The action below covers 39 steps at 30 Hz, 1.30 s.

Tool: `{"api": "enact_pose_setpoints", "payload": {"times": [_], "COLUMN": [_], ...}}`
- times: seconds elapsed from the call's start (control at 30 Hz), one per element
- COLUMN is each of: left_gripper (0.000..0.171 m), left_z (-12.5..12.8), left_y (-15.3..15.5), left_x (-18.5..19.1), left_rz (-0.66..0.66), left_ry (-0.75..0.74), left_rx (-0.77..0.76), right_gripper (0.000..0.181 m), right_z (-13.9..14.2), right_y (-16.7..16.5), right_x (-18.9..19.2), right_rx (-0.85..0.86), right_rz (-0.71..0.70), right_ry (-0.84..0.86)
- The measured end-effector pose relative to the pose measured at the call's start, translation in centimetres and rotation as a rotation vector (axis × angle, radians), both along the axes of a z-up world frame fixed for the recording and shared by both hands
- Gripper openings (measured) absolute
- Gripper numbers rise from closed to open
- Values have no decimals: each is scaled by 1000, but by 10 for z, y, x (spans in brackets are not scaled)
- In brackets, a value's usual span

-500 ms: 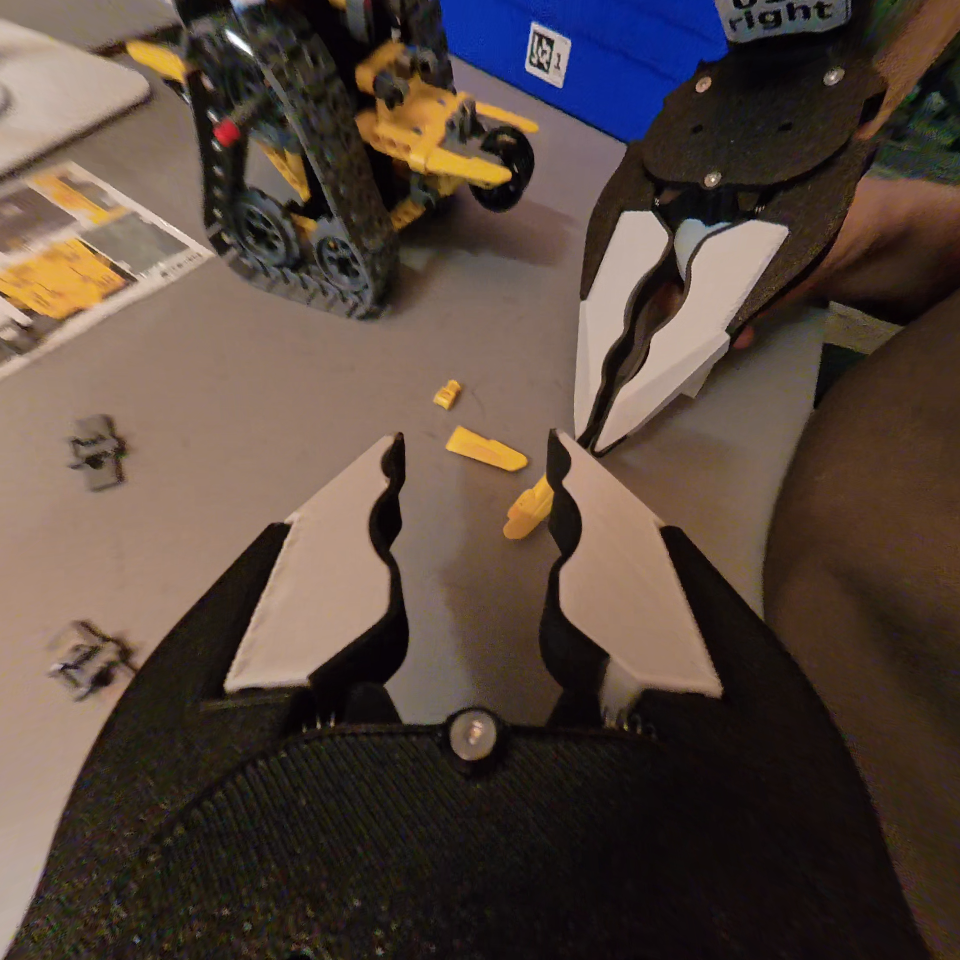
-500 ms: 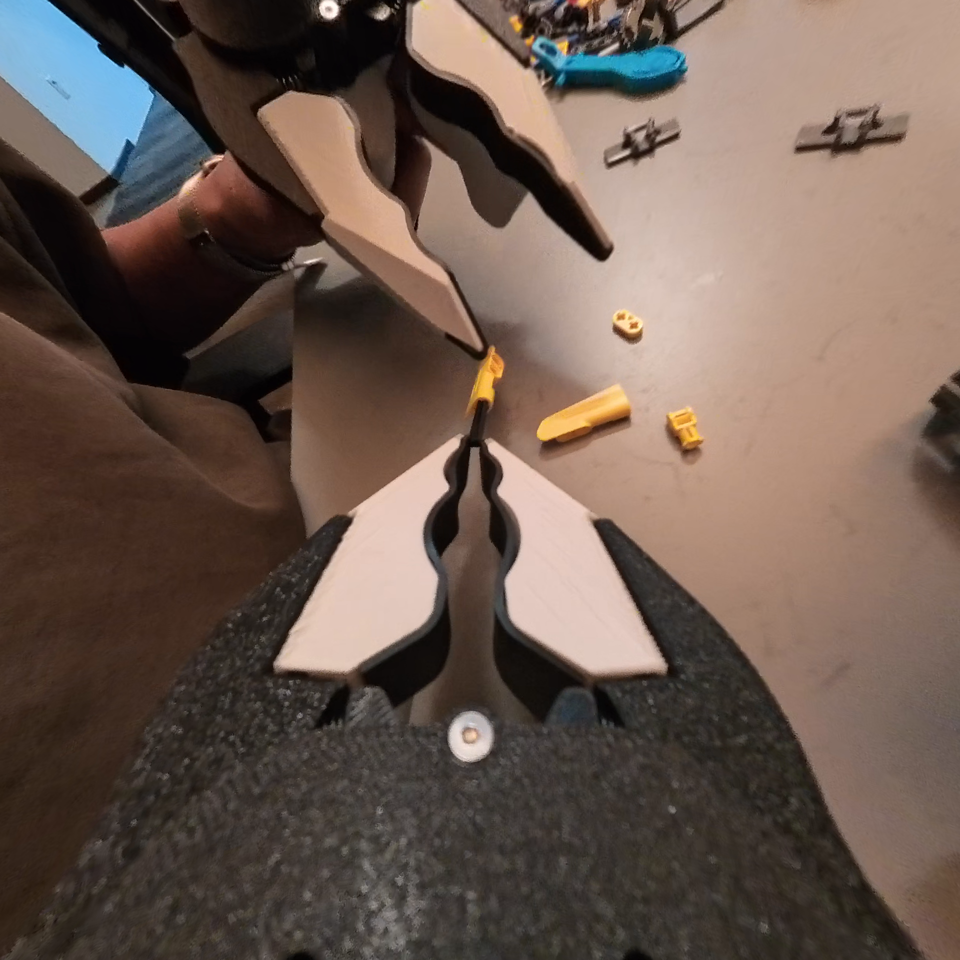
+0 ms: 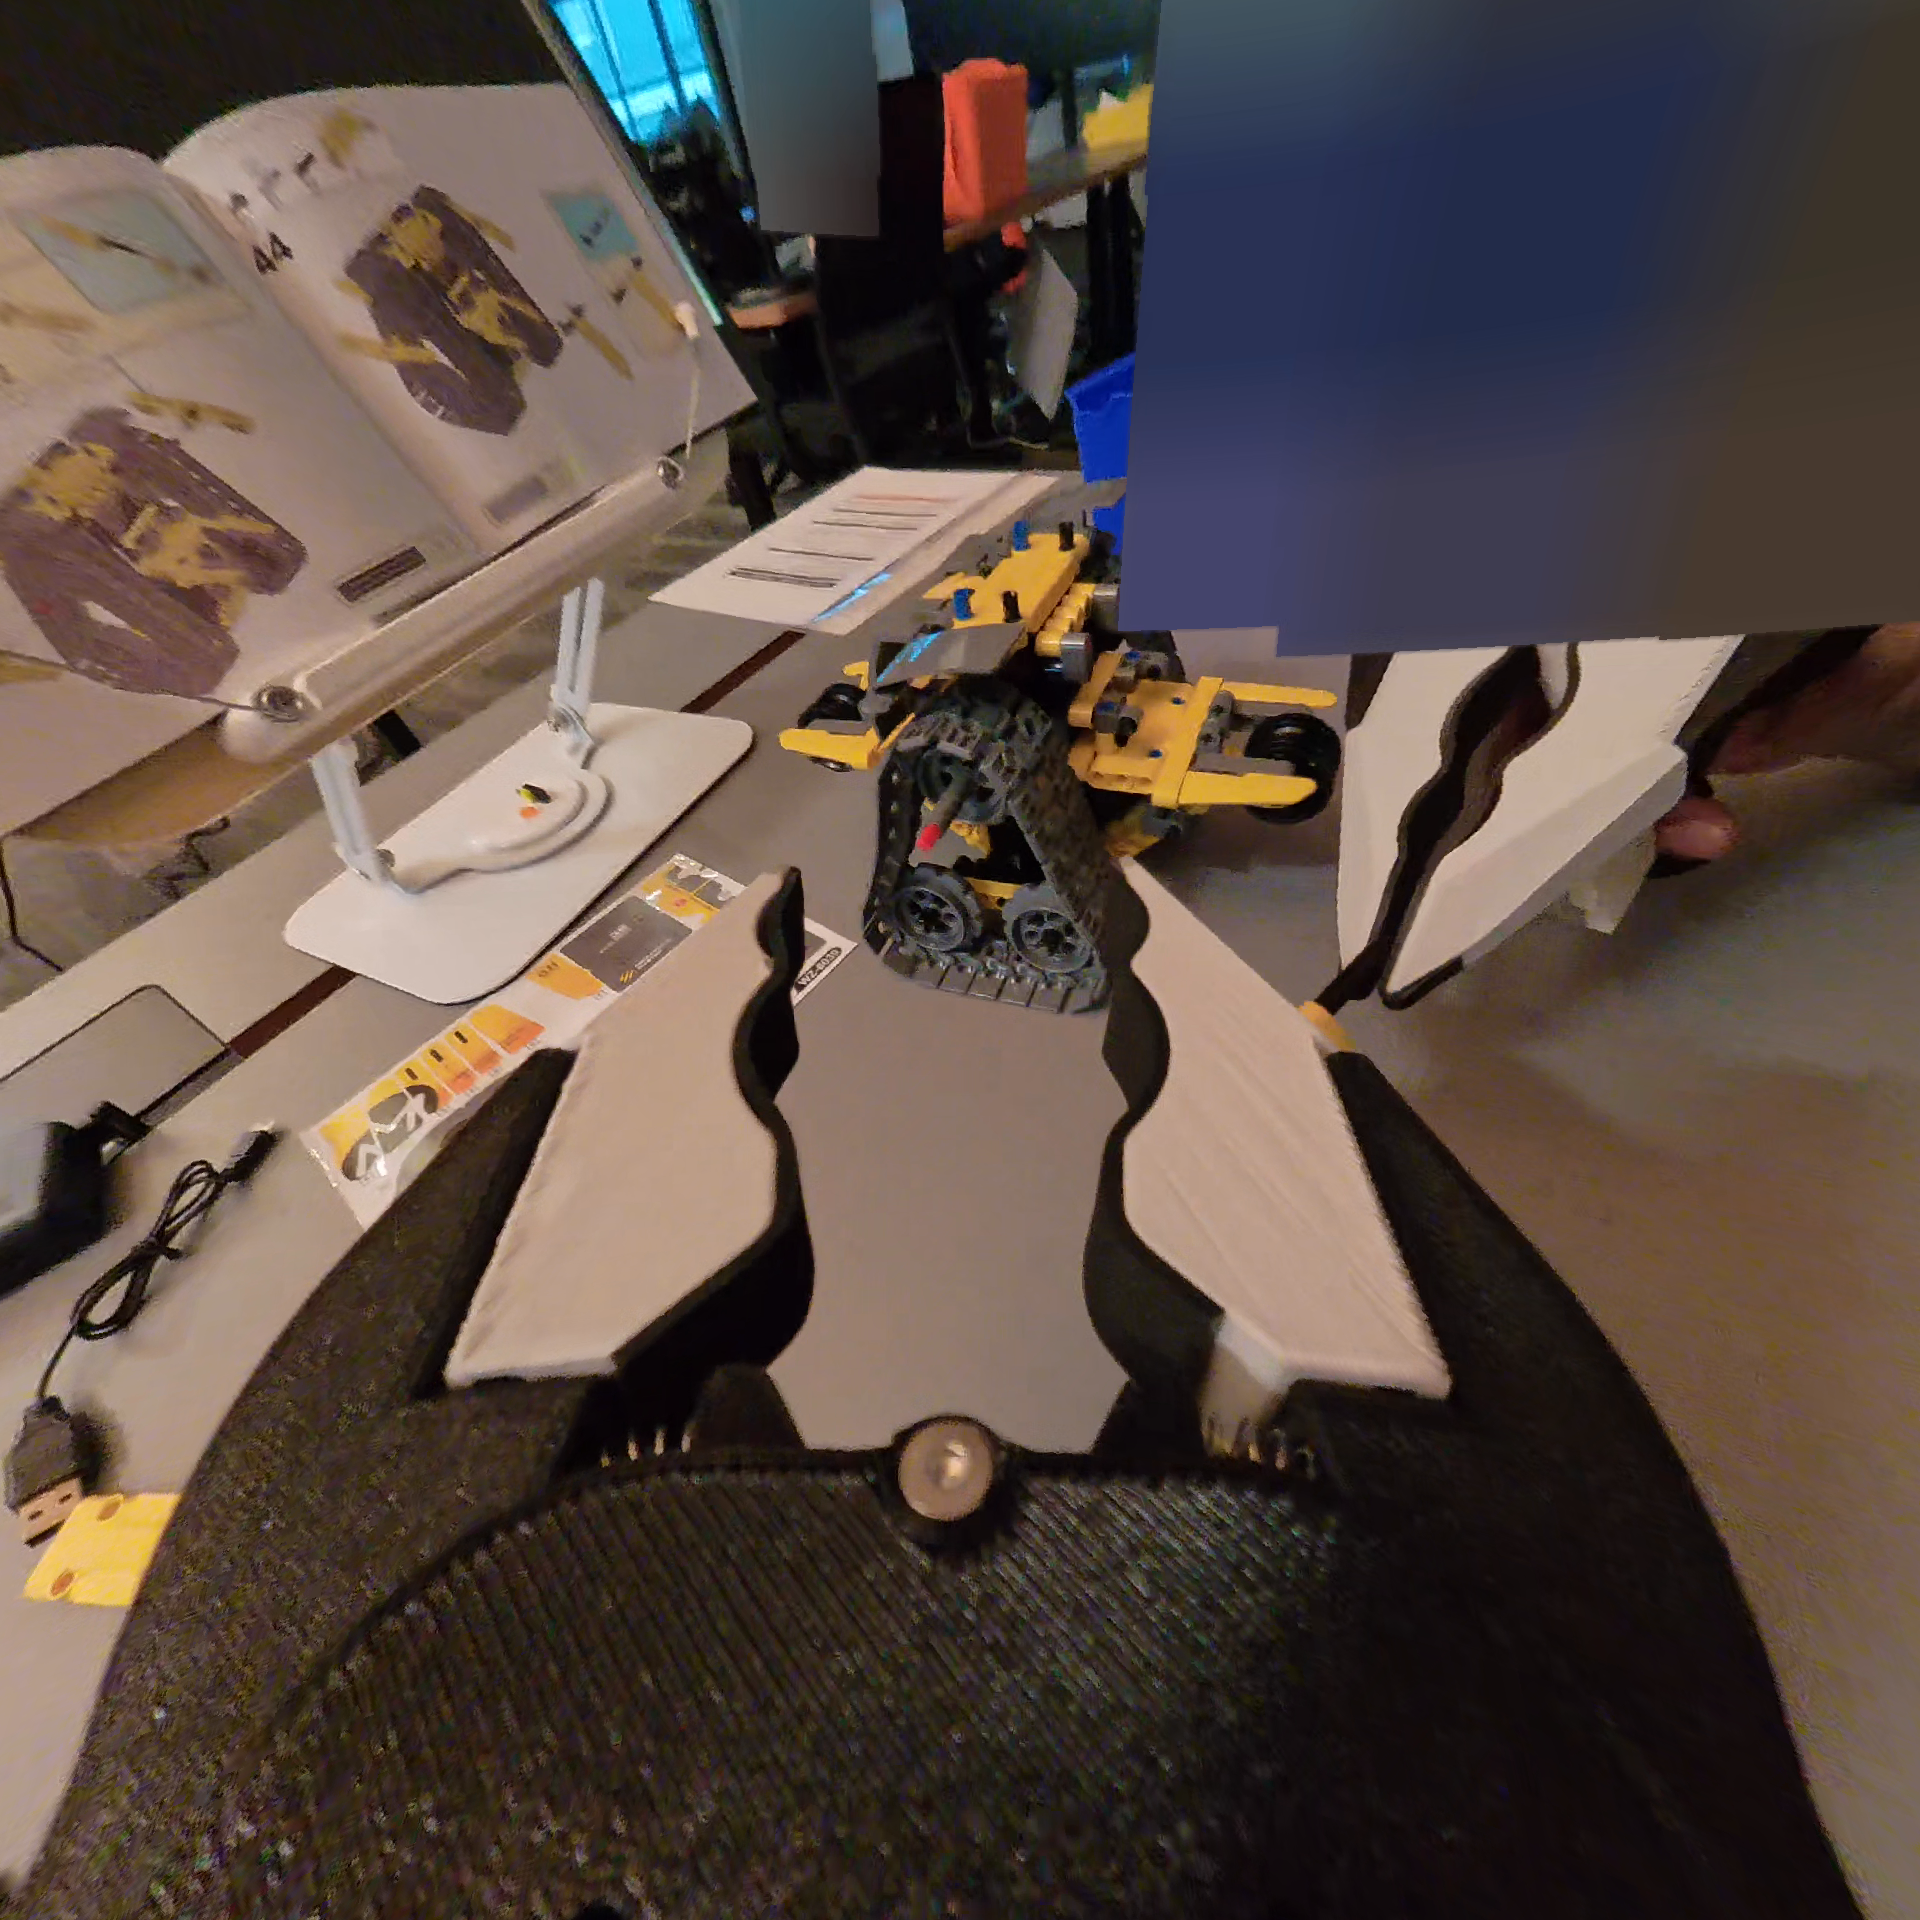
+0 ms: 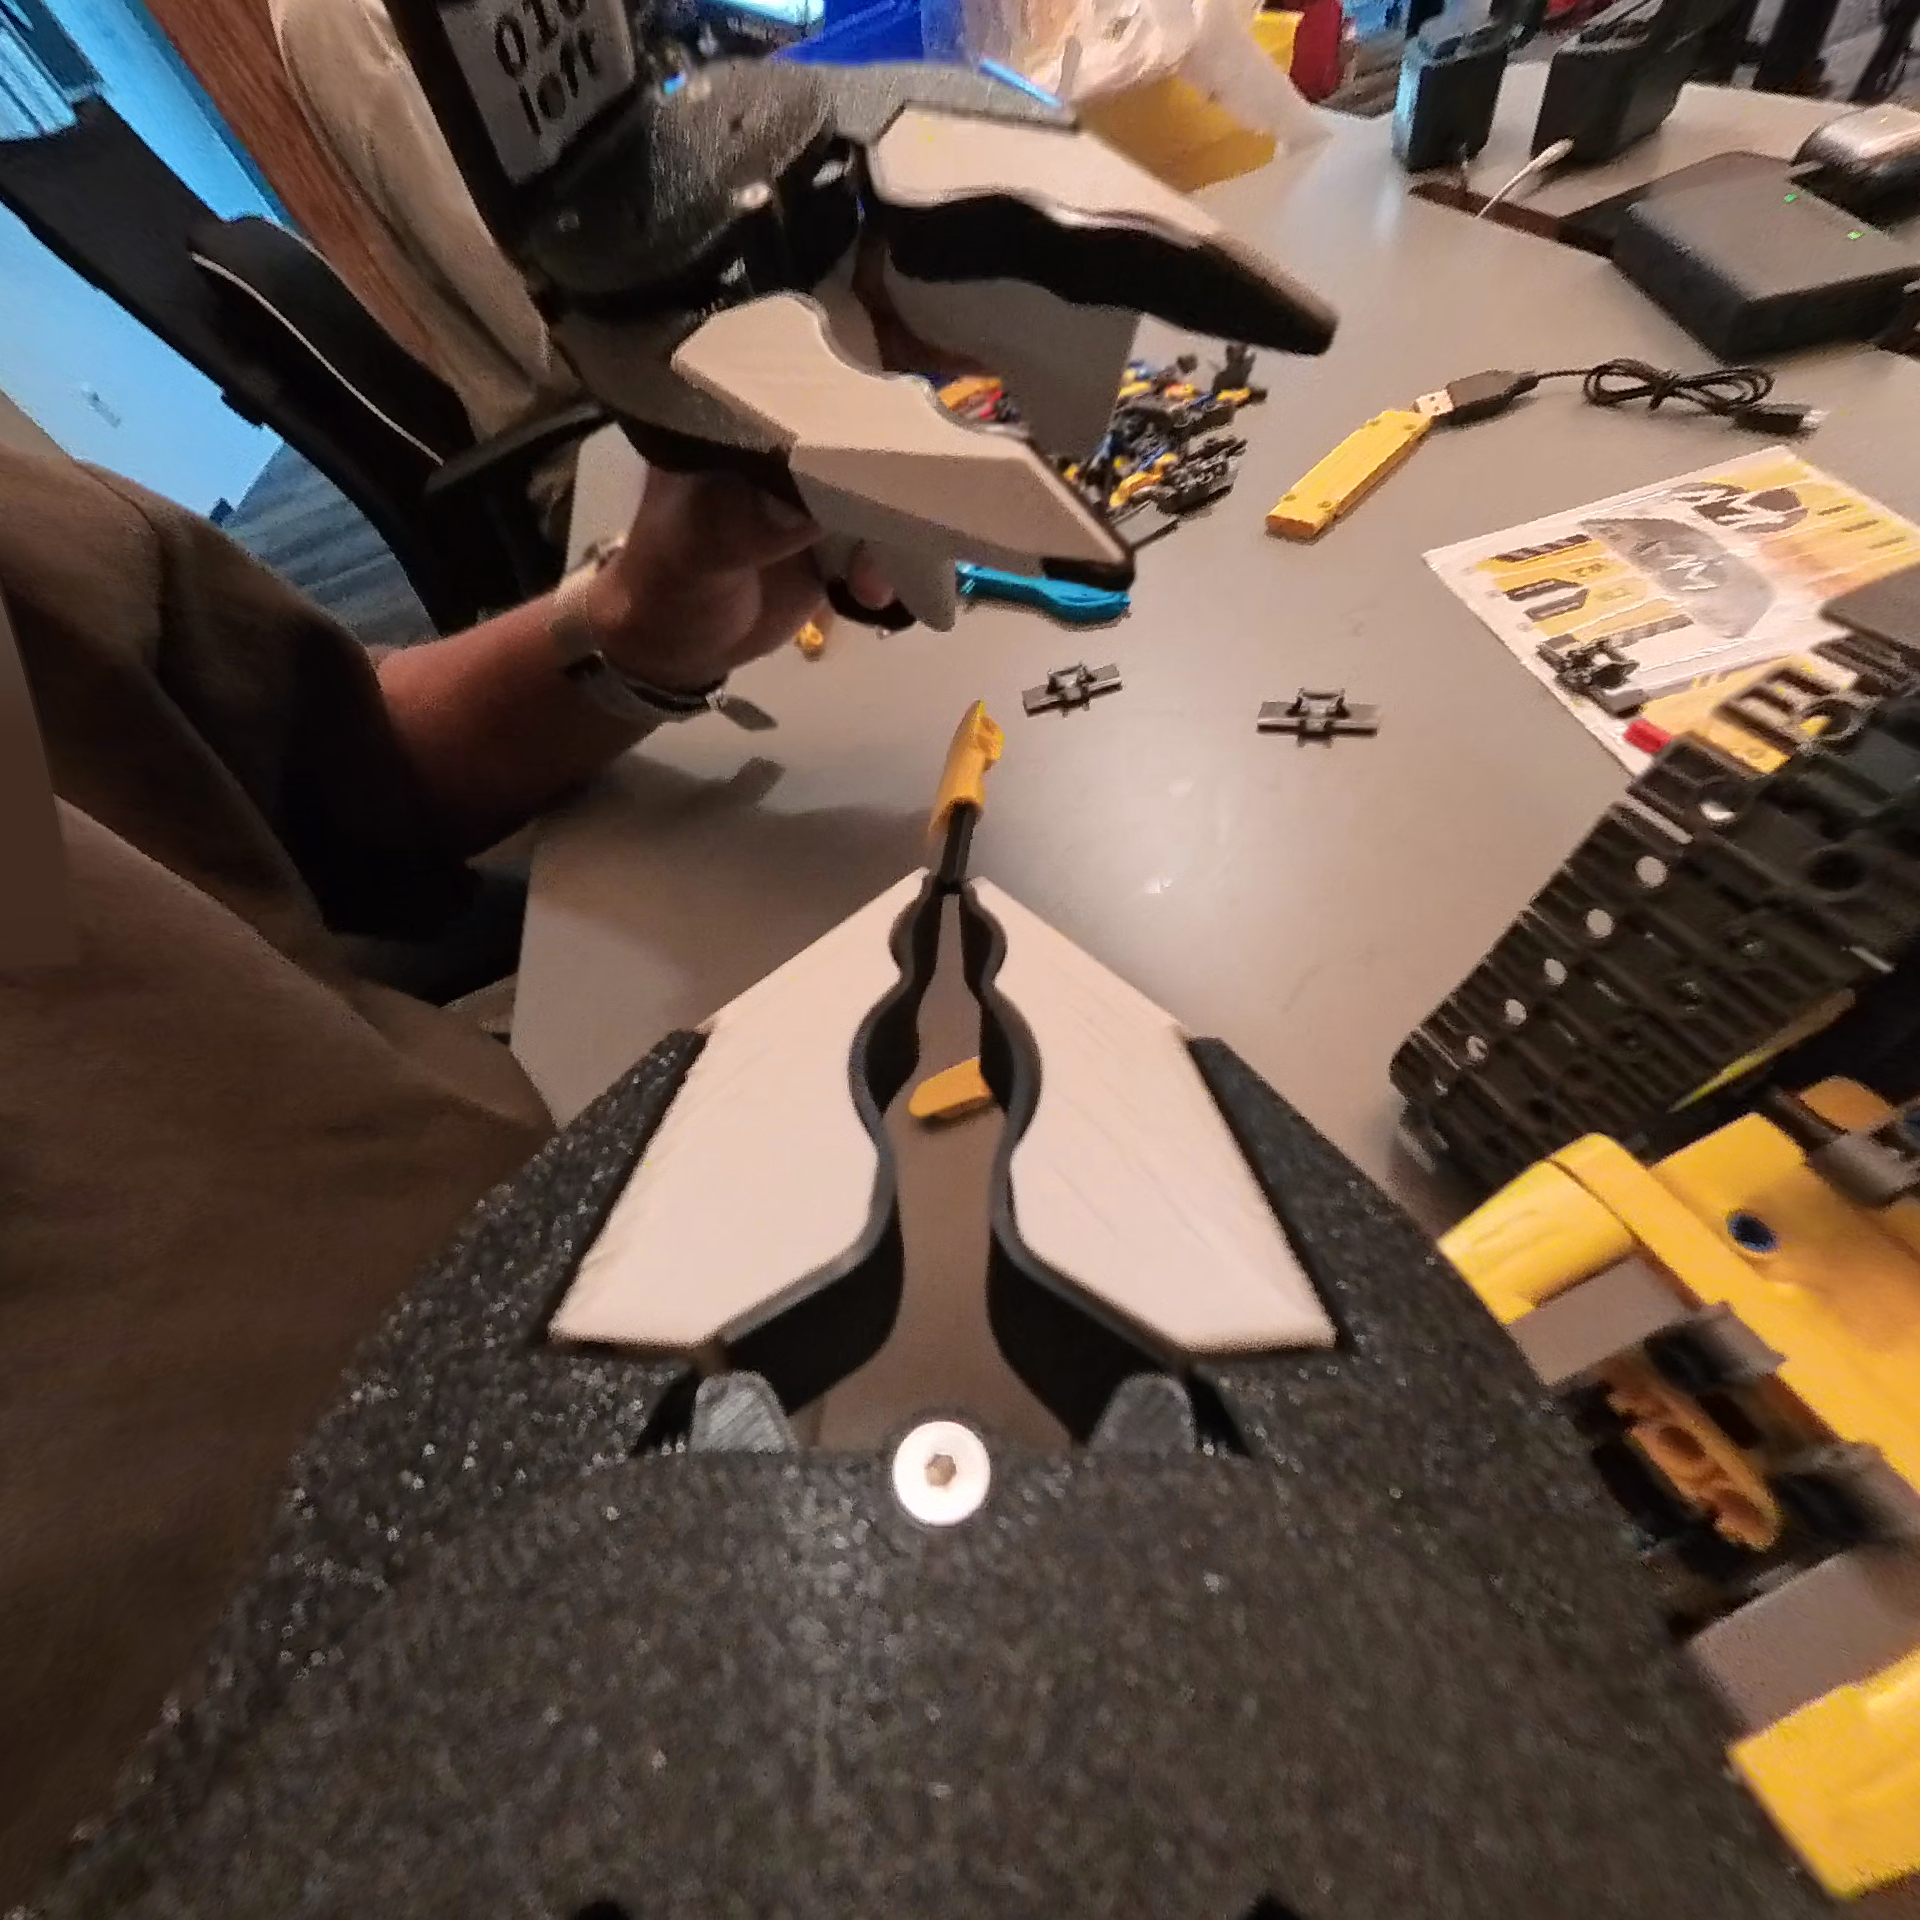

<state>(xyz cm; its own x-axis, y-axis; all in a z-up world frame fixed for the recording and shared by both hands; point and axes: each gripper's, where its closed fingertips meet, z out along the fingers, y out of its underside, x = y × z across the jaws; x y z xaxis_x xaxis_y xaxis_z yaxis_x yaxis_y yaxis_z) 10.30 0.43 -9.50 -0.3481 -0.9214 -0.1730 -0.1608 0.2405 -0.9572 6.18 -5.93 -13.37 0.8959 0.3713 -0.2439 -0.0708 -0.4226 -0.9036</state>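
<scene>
Yellow-tipped black pin looks light, stiff, slippery; right hand-held gripper pinches its black shaft. Left hand-held gripper gapes empty above the counter.

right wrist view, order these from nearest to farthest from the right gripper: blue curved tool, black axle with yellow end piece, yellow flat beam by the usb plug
1. Black axle with yellow end piece: clamped at the right gripper tips, sticking forward.
2. Blue curved tool: farther ahead on the table, under the left gripper.
3. Yellow flat beam: farthest, ahead and right, beside the USB plug.
</scene>
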Motion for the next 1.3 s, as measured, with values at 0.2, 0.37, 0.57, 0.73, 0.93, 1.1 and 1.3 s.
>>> {"api": "enact_pose_setpoints", "payload": {"times": [0.2, 0.37, 0.57, 0.73, 0.93, 1.1, 1.3], "left_gripper": [54, 56, 55, 55, 56, 56, 55], "left_z": [-23, -26, -35, -35, -34, -28, -34], "left_y": [-4, -13, -8, -5, -3, -11, -35], "left_x": [-12, -10, -7, -7, -8, -13, -23], "left_rz": [-59, -123, -117, -125, -130, -170, -275], "left_ry": [26, 52, 87, 92, 90, 56, 71], "left_rx": [-34, -108, -140, -198, -208, -180, -65], "right_gripper": [2, 2, 2, 2, 2, 2, 2], "right_z": [0, 3, 2, -4, -8, -7, -9], "right_y": [-2, -4, -8, -8, -7, -6, -6], "right_x": [-2, 4, 4, 4, 5, 9, 17], "right_rx": [42, 64, 57, 38, 29, 36, 5], "right_rz": [2, -13, 5, 8, 4, -16, -52], "right_ry": [101, 132, 172, 171, 179, 164, 211]}}
